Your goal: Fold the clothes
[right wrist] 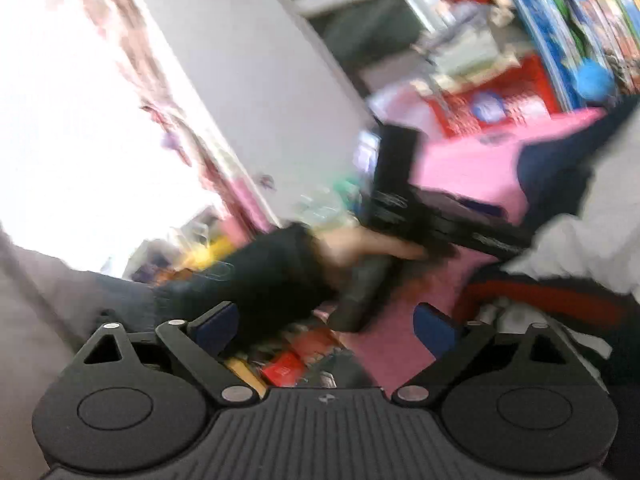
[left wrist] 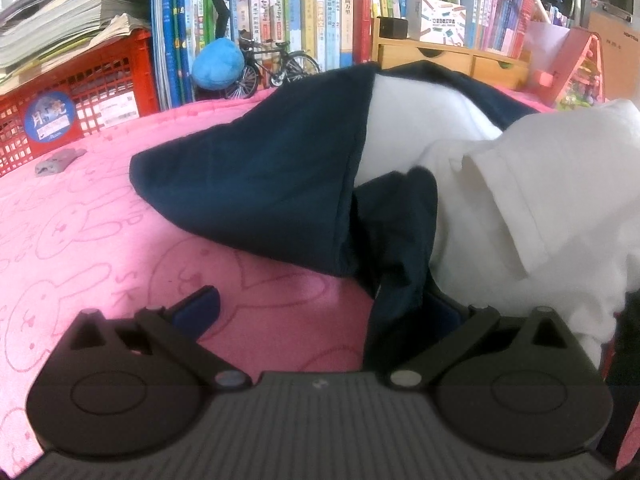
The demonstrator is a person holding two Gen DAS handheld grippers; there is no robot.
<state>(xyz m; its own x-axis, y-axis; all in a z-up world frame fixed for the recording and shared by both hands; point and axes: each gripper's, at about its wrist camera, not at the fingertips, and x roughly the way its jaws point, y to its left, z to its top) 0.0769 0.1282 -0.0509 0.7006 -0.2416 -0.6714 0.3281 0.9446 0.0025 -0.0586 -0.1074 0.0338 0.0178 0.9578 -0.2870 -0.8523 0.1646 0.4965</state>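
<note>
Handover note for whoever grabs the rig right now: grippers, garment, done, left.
Left gripper: jaws wide open, low over the pink towel; a navy strip of the garment drapes over the right finger, not clamped.
Right gripper: jaws open, empty, off to the side, view blurred.
Navy and white garment: crumpled heap on the towel, navy sleeve spread left.
Done: no tidy fold visible.
Left: flatten it, fold sleeves in, fold the body.
</note>
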